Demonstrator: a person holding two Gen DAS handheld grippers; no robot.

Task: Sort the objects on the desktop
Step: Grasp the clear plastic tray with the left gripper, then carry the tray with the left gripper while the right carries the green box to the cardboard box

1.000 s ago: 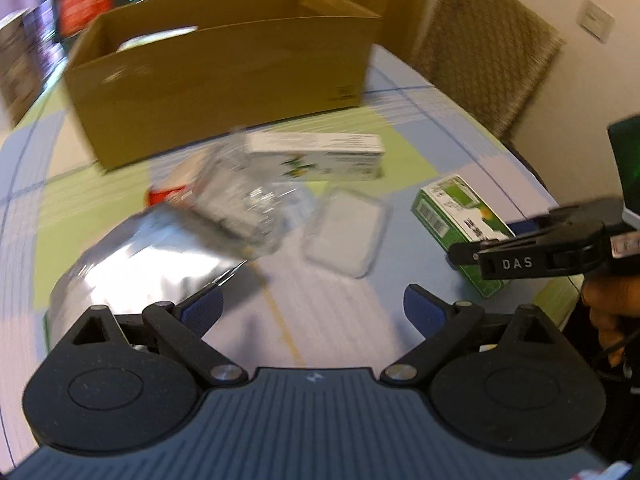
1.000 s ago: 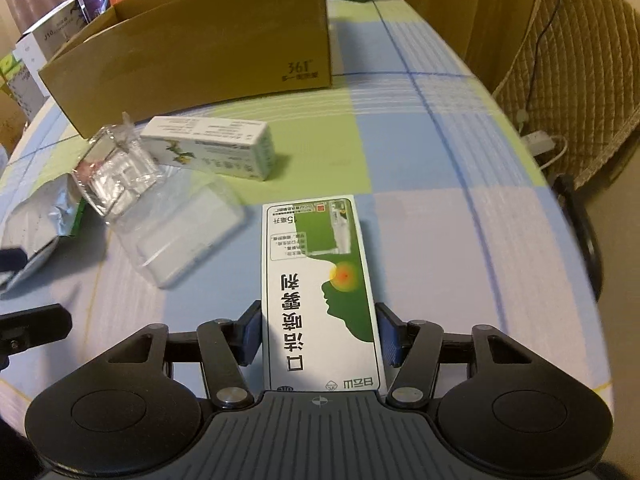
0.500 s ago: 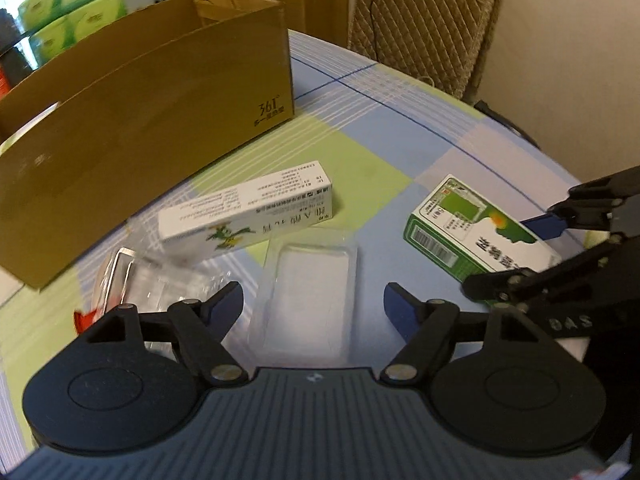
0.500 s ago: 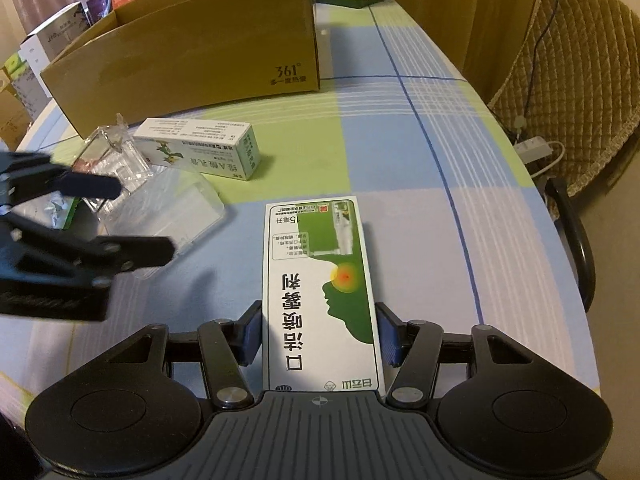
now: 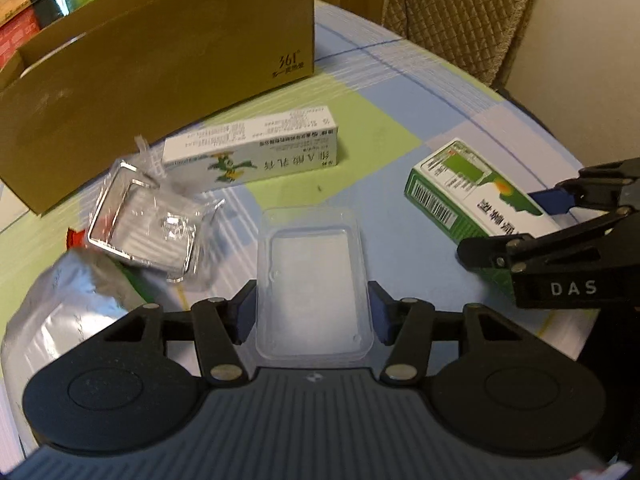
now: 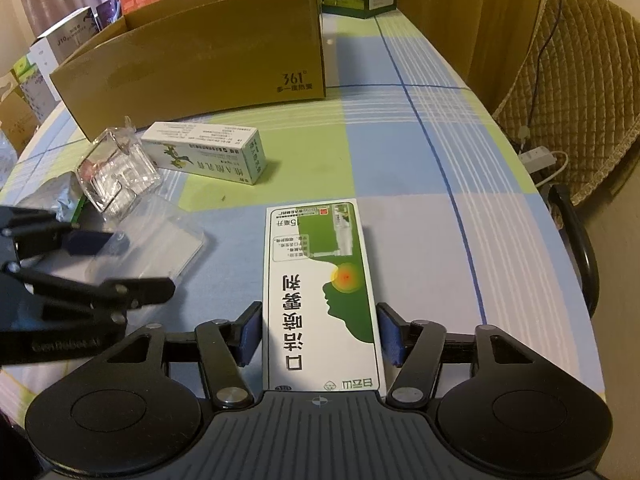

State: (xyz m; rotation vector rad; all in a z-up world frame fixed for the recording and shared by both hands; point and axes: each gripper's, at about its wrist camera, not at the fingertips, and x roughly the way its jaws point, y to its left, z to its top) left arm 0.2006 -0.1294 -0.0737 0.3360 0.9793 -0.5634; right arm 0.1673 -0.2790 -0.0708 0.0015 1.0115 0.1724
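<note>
A clear plastic tray [image 5: 312,276] lies flat on the checked tablecloth, and my left gripper [image 5: 312,312] is shut on it, with a blue pad against each long side. My right gripper [image 6: 320,332] is shut on a green and white carton [image 6: 320,292] with printed characters, held low over the cloth. In the left wrist view that carton [image 5: 472,196] sits to the right with the right gripper [image 5: 508,224] around it. In the right wrist view the left gripper [image 6: 132,264] reaches in from the left over the tray [image 6: 160,240].
A long white carton [image 5: 252,152] lies ahead, beside a crumpled clear plastic case [image 5: 148,228] and a silver foil bag [image 5: 72,304]. An open cardboard box [image 5: 160,60] stands behind them. A quilted chair [image 6: 568,92] is past the table's right edge.
My left gripper swung right from the foil bag, came down over the clear tray and closed its fingers onto it. The right gripper kept hold of the green carton, barely moving.
</note>
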